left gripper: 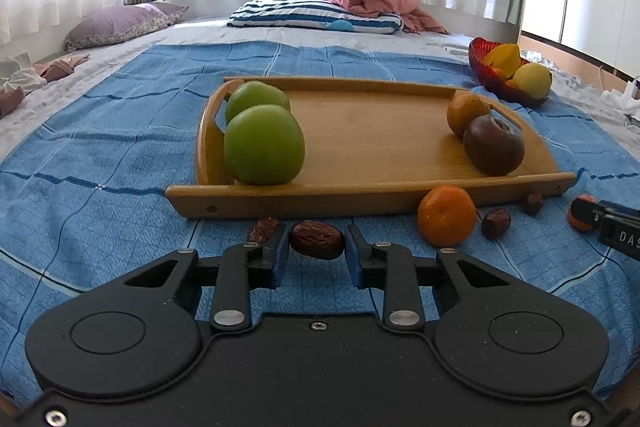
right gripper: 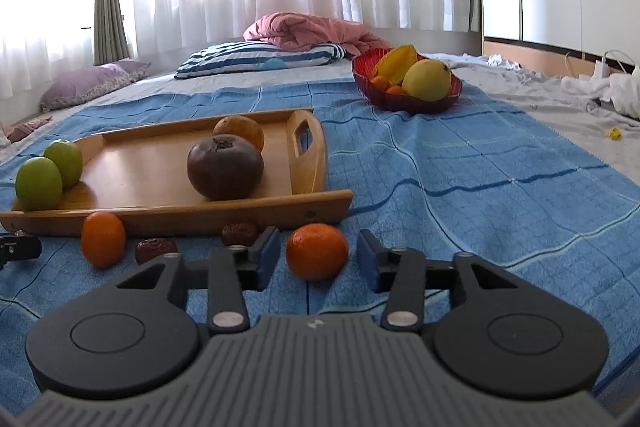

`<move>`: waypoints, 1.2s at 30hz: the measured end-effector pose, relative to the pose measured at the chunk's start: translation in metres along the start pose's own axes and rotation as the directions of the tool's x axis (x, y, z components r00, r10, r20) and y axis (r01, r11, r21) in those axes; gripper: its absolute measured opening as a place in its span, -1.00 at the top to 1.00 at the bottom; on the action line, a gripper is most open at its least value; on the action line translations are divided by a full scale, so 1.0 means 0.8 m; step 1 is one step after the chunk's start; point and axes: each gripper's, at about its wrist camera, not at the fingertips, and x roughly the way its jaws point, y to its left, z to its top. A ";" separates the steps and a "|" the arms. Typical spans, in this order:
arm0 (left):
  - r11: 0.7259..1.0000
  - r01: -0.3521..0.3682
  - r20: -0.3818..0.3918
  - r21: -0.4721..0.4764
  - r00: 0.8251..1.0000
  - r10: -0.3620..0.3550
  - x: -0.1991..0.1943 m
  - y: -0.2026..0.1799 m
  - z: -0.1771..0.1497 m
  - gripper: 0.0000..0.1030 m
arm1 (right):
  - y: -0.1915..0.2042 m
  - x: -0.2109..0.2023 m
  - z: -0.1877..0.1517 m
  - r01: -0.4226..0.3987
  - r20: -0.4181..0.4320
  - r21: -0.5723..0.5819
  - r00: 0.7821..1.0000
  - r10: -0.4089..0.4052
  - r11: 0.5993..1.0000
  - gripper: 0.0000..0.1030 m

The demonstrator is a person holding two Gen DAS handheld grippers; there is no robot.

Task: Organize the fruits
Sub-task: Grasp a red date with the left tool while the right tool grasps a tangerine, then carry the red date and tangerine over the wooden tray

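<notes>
**Left clamps a date, right straddles a tangerine, both in front of the tray**

Left gripper (left gripper: 317,247): blue pads closed onto a dark brown date (left gripper: 317,240), one pad on each end. Can't tell if the date is lifted or still on the blue blanket (left gripper: 120,131). A 2nd date (left gripper: 262,230) sits just behind the left finger, partly hidden by it.

Right gripper (right gripper: 318,254): jaws apart around a tangerine (right gripper: 317,251) on the blanket. There is a visible gap on the right side and a narrower one on the left; the pads are not pressing.

Other loose fruit in front of the wooden tray (left gripper: 372,147): 1 more tangerine (left gripper: 447,215), 2 more dates (left gripper: 495,223) (left gripper: 532,203). In the left view the right gripper's tip enters at the right edge, cut off, with an orange sliver behind it.

On the tray: 2 green apples (left gripper: 263,145) at the left end, touching, the far one mostly hidden by the near one. At the right end sits a dark purple-brown fruit (left gripper: 494,145) with a dull orange fruit (left gripper: 466,115) behind it, partly covered. I can't identify either for sure.

Behind on the right: red bowl (right gripper: 404,103) with a yellow fruit, a yellow-orange piece and small orange ones, half buried. Further back are a striped pillow (right gripper: 256,59), a pink quilt (right gripper: 316,29) and white curtains, blown out by backlight.
</notes>
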 end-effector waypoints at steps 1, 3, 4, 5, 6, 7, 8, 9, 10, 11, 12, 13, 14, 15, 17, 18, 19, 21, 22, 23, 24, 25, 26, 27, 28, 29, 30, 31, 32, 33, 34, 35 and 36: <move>1.000 -0.001 0.004 0.002 1.000 0.001 -0.001 0.000 0.001 0.45 | 0.000 0.000 -0.001 0.001 -0.003 -0.002 1.000 -0.001 1.000 0.15; 1.000 -0.002 0.012 0.003 1.000 0.002 -0.005 -0.001 0.003 0.45 | 0.002 -0.001 -0.002 0.002 -0.005 -0.012 1.000 -0.002 1.000 0.19; 1.000 -0.002 0.015 0.003 1.000 0.002 -0.006 -0.001 0.004 0.45 | 0.003 -0.001 -0.002 0.005 -0.007 -0.019 1.000 -0.005 1.000 0.23; 1.000 -0.003 0.017 0.004 1.000 0.003 -0.008 -0.001 0.004 0.45 | 0.005 -0.001 -0.002 0.011 -0.009 -0.025 1.000 -0.011 1.000 0.24; 1.000 -0.007 0.018 0.006 1.000 0.007 -0.007 -0.002 0.005 0.46 | 0.005 -0.002 -0.002 0.013 -0.009 -0.027 1.000 -0.013 1.000 0.24; 1.000 -0.015 0.017 0.010 1.000 0.014 -0.008 -0.002 0.006 0.46 | 0.005 -0.002 -0.001 0.015 -0.008 -0.025 1.000 -0.015 1.000 0.25; 1.000 -0.020 0.018 0.015 1.000 0.020 -0.008 -0.003 0.006 0.46 | 0.005 -0.003 -0.001 0.017 -0.005 -0.016 1.000 -0.017 1.000 0.26; 1.000 -0.021 0.019 0.019 1.000 0.021 -0.008 -0.003 0.007 0.46 | 0.004 -0.003 0.000 0.018 -0.001 -0.005 1.000 -0.018 1.000 0.26; 1.000 -0.021 0.019 0.021 1.000 0.020 -0.009 -0.004 0.007 0.46 | 0.004 -0.004 0.001 0.019 0.003 0.005 1.000 -0.019 1.000 0.27; 1.000 -0.019 0.020 0.022 1.000 0.019 -0.011 -0.004 0.007 0.46 | 0.003 -0.005 0.002 0.020 0.009 0.016 1.000 -0.020 1.000 0.27; 1.000 -0.018 0.022 0.024 1.000 0.017 -0.012 -0.004 0.008 0.46 | 0.002 -0.007 0.004 0.022 0.015 0.023 1.000 -0.022 0.999 0.27; 0.999 -0.019 0.026 0.028 0.999 0.018 -0.014 -0.004 0.010 0.46 | 0.002 -0.007 0.006 0.023 0.021 0.029 0.999 -0.024 0.999 0.27; 0.999 -0.022 0.032 0.031 0.999 0.021 -0.015 -0.004 0.012 0.46 | 0.001 -0.008 0.009 0.023 0.029 0.034 0.999 -0.024 0.999 0.27; 0.999 -0.029 0.039 0.033 0.999 0.028 -0.017 -0.004 0.016 0.46 | 0.001 -0.009 0.013 0.020 0.036 0.037 0.999 -0.022 0.999 0.27; 0.999 -0.037 0.047 0.035 0.998 0.036 -0.017 -0.004 0.025 0.46 | 0.001 -0.009 0.023 0.012 0.055 0.036 0.998 -0.014 0.999 0.27; 0.999 -0.036 0.053 0.035 0.998 0.034 -0.017 -0.003 0.030 0.46 | 0.001 -0.009 0.029 0.007 0.064 0.033 0.998 -0.009 0.999 0.27; 0.999 -0.030 0.058 0.032 0.998 0.028 -0.017 -0.002 0.036 0.46 | 0.002 -0.008 0.036 0.002 0.072 0.029 0.997 -0.004 1.000 0.27; 1.000 -0.017 0.069 0.026 0.997 0.015 -0.017 0.001 0.050 0.46 | 0.004 -0.005 0.051 -0.009 0.086 0.026 0.996 0.006 1.000 0.27; 1.000 -0.014 0.080 0.027 0.997 0.012 -0.018 0.002 0.058 0.46 | 0.004 -0.002 0.059 -0.015 0.089 0.028 0.996 0.013 0.999 0.27; 1.000 -0.013 0.088 0.028 0.996 0.010 -0.018 0.004 0.066 0.46 | 0.005 0.002 0.068 -0.024 0.091 0.032 0.996 0.021 0.999 0.28; 1.000 -0.011 0.094 0.028 0.996 0.008 -0.018 0.006 0.073 0.46 | 0.005 0.005 0.078 -0.034 0.091 0.039 0.995 0.031 0.999 0.28; 1.000 -0.007 0.099 0.024 0.995 0.004 -0.017 0.009 0.083 0.46 | 0.005 0.010 0.088 -0.045 0.087 0.046 0.995 0.041 0.998 0.28; 1.000 -0.004 0.100 0.019 0.995 0.002 -0.015 0.012 0.092 0.46 | 0.004 0.013 0.095 -0.055 0.081 0.052 0.995 0.051 0.997 0.28; 1.000 0.002 0.100 0.008 0.995 -0.003 -0.013 0.018 0.102 0.46 | 0.005 0.018 0.105 -0.069 0.071 0.054 0.995 0.065 0.996 0.28; 1.000 0.006 0.099 -0.005 0.995 -0.005 -0.009 0.024 0.113 0.46 | 0.006 0.024 0.114 -0.079 0.061 0.050 0.995 0.075 0.996 0.28; 1.000 0.009 0.099 -0.014 0.995 -0.008 -0.007 0.028 0.121 0.46 | 0.008 0.028 0.121 -0.083 0.053 0.044 0.995 0.080 0.996 0.28; 1.000 0.012 0.098 -0.023 0.995 -0.010 -0.004 0.033 0.131 0.46 | 0.009 0.035 0.131 -0.086 0.039 0.035 0.996 0.084 0.996 0.28; 0.999 0.013 0.098 -0.029 0.995 -0.010 0.000 0.038 0.140 0.46 | 0.011 0.042 0.140 -0.089 0.025 0.028 0.996 0.088 0.996 0.28; 0.999 0.011 0.096 -0.030 0.995 -0.008 0.005 0.042 0.150 0.46 | 0.013 0.047 0.146 -0.093 0.014 0.025 0.996 0.093 0.995 0.27; 0.999 0.004 0.094 -0.033 0.996 0.000 0.011 0.047 0.159 0.46 | 0.014 0.055 0.154 -0.100 -0.001 0.025 0.995 0.100 0.995 0.27; 0.999 -0.006 0.092 -0.039 0.996 0.009 0.018 0.051 0.170 0.46 | 0.016 0.064 0.162 -0.108 -0.019 0.028 0.994 0.108 0.994 0.27; 0.999 -0.006 0.087 -0.045 0.996 0.010 0.024 0.056 0.179 0.46 | 0.017 0.073 0.169 -0.115 -0.042 0.033 0.992 0.116 0.993 0.27; 0.998 -0.005 0.080 -0.057 0.997 0.010 0.033 0.060 0.188 0.46 | 0.019 0.084 0.176 -0.121 -0.068 0.039 0.990 0.123 0.992 0.27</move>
